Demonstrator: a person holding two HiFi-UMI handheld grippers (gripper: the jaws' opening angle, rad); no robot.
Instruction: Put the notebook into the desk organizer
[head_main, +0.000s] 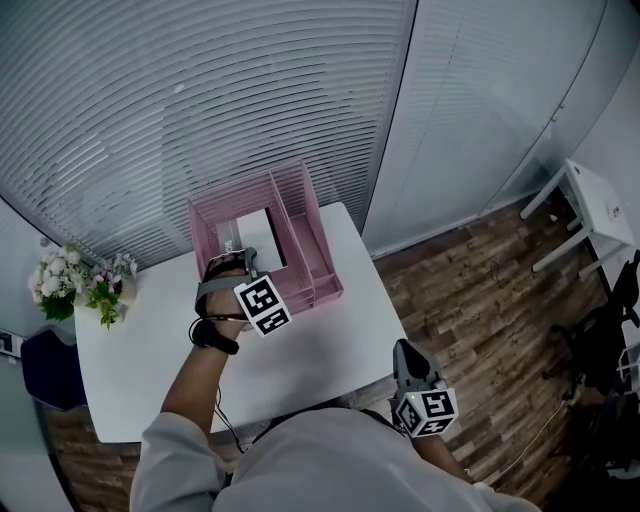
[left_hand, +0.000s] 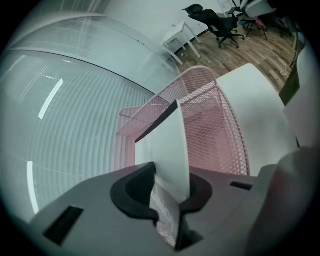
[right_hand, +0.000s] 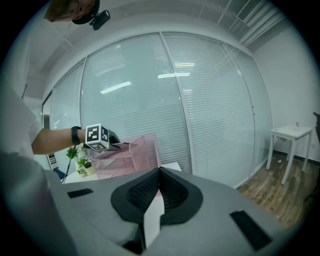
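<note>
The thin white notebook with a dark edge (left_hand: 172, 140) looks light and a bit bendy. Its smooth covers can slip. I think the best place to hold it is the top edge, pinching the two flat sides. It stands on end in the big part of the pink wire desk organizer (head_main: 305, 200) on the white desk (head_main: 330, 340). The left gripper (head_main: 235, 262) is right over it. Its fingers are a little apart with the notebook between them, and the hold looks loose. The right gripper (head_main: 405, 352) is near the person's body, with its fingers closed on nothing.

Left tool (head_main: 234, 257), right tool (head_main: 403, 348), both grey, marker cubes (head_main: 263, 305), black wristband (head_main: 215, 337), grey sleeves (head_main: 170, 450)
</note>
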